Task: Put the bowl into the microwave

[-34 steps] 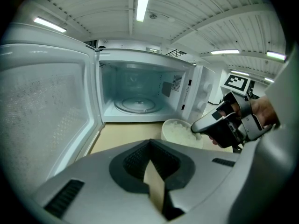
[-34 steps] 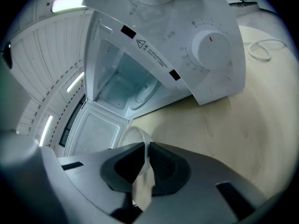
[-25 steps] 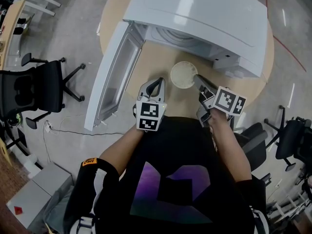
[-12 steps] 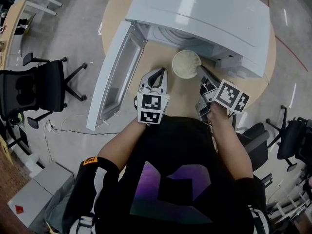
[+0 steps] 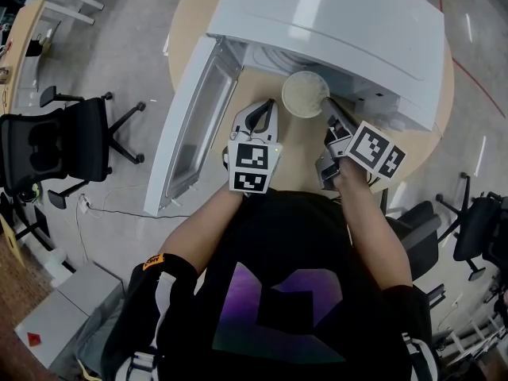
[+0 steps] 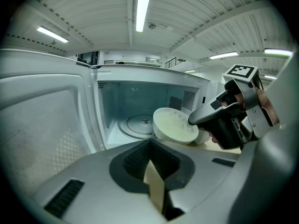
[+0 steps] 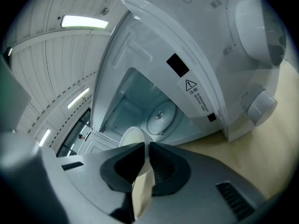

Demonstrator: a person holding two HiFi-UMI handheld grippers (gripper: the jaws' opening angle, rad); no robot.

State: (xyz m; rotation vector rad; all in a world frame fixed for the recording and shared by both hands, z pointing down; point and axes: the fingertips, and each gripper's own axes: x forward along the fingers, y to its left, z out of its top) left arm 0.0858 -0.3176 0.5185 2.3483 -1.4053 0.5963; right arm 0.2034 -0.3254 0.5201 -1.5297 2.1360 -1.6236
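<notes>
A white bowl with pale contents hangs at the mouth of the open white microwave, just above the table. My right gripper is shut on its near right rim. In the right gripper view the bowl sits between the closed jaws, with the glass turntable beyond. My left gripper hovers left of the bowl, shut and holding nothing. The left gripper view looks into the cavity past the bowl and the right gripper.
The microwave door swings out wide to the left, beside my left gripper. The round wooden table carries the microwave. Black office chairs stand on the floor at left, and another chair at right.
The right gripper has carried the bowl forward from the table's middle up to the microwave opening. The left gripper has moved forward a little alongside it.
</notes>
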